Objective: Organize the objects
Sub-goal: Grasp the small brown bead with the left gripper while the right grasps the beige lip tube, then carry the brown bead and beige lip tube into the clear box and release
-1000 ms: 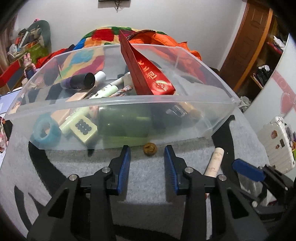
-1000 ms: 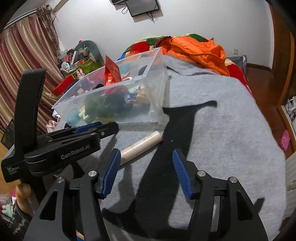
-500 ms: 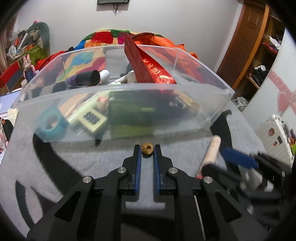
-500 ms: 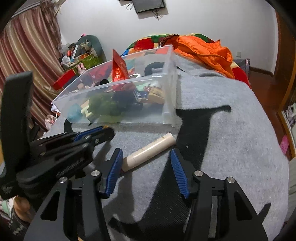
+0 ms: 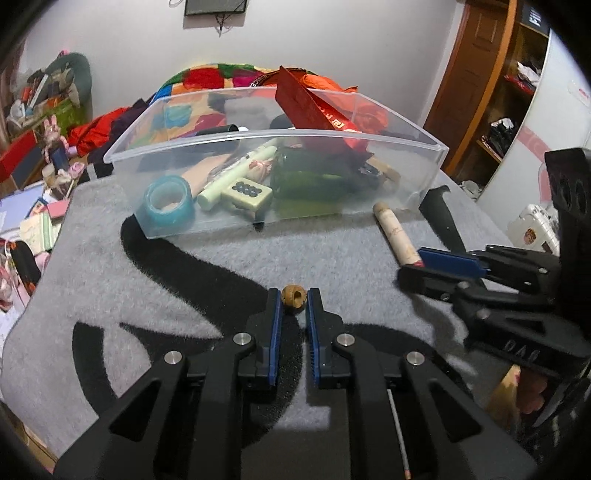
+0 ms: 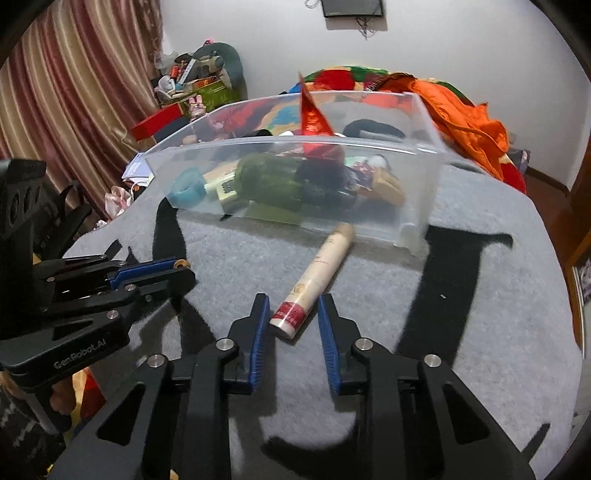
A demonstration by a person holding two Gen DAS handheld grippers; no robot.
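While fuzzy grey rug lies under all | left gripper pinches round wooden bead | right gripper spread, straddling cream tube, untouched

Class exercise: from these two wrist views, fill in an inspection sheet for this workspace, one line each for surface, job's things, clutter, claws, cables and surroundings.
Surface: grey blanket with black markings.
Job's things: clear plastic bin holding a teal tape roll, mahjong tile, green bottle and red packet; cream tube lying outside on the blanket, near the bin; small brown bead.
Clutter: piled toys and boxes beyond the bin.
Claws: left claw shut on the bead; right claw open, straddling the tube's red-labelled end.
Cables: wires dangling under a wall-mounted screen.
Surroundings: striped curtain, wooden door, orange bedding.
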